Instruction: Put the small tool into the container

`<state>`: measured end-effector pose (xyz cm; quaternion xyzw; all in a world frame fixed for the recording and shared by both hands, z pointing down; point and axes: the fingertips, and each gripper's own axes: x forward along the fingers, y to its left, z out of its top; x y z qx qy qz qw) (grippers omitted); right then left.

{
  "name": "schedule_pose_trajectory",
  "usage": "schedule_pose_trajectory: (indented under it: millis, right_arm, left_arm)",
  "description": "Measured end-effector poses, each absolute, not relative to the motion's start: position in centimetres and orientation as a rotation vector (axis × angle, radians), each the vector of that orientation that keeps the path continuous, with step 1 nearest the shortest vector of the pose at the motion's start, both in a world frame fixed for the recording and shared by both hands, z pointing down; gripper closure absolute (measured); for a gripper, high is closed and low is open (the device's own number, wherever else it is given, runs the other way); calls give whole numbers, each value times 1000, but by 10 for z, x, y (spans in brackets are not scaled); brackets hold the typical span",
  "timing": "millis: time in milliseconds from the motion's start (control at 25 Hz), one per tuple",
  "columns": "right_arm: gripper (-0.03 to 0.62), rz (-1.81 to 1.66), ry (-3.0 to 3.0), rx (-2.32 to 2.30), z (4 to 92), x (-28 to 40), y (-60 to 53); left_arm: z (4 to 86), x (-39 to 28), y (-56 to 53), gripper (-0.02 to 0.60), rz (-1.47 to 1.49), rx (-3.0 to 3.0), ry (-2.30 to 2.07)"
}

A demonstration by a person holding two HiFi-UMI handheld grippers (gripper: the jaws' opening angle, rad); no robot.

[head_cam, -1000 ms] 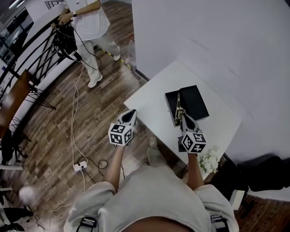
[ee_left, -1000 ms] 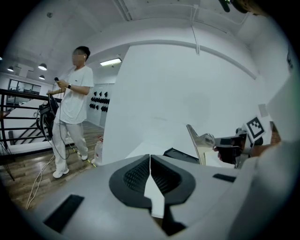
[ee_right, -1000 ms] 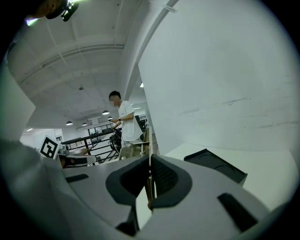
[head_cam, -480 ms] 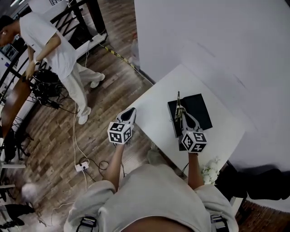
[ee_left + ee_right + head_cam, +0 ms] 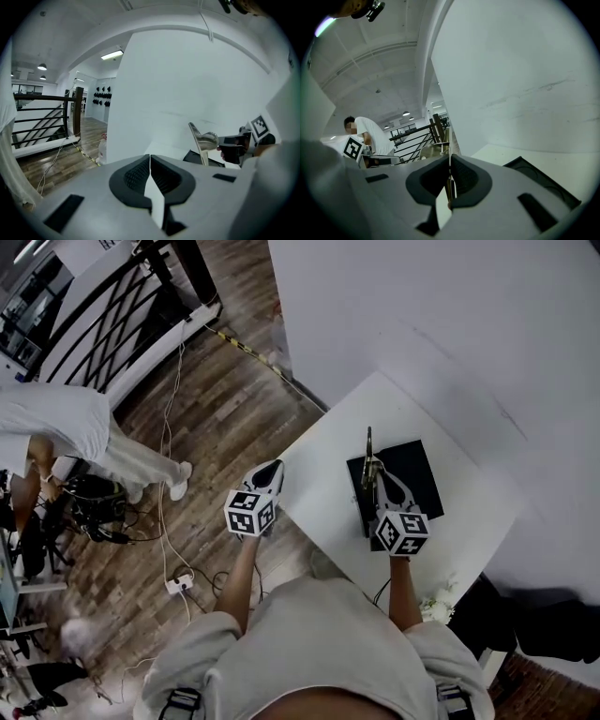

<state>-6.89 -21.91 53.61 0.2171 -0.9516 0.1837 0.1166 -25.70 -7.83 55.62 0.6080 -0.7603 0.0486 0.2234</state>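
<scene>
R gripper (image 5: 378, 476) clamped on slim brass-coloured metal tool (image 5: 367, 457), above shallow black rectangular tray (image 5: 417, 465) on white table (image 5: 323, 460). Tool's long axis runs on from jaws, tip twd wall. L gripper (image 5: 273, 469) closed, empty, at table edge.

container (image 5: 417, 465) on the table (image 5: 323, 460); tool (image 5: 368, 446) over its left edge, in the right gripper (image 5: 379, 474); left gripper (image 5: 272, 471) at the table's left edge.

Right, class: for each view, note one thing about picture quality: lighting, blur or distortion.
Head view: washed-out colour, bright white table, black container nearly featureless. Left gripper view: fisheye, dark round border, wall edges bowed. Right gripper view: same bending; small tool in the right gripper blurs up close.
</scene>
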Motion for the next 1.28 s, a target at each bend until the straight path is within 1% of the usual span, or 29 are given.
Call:
schedule_pose_trajectory:
  millis: [800,1040,1280]
  right_arm:
    - [589,690,-2738,734,571,-55,-262]
    - [589,692,-2715,804,574,-57,-263]
    - [589,675,-2692,906,570,-74,-255]
  left_arm:
    - [592,-244,-155,571,272,1739,-1946]
    - [597,-249,-169,570,277,1803,-1888]
    - [598,-267,-179,571,296,1902,-1797]
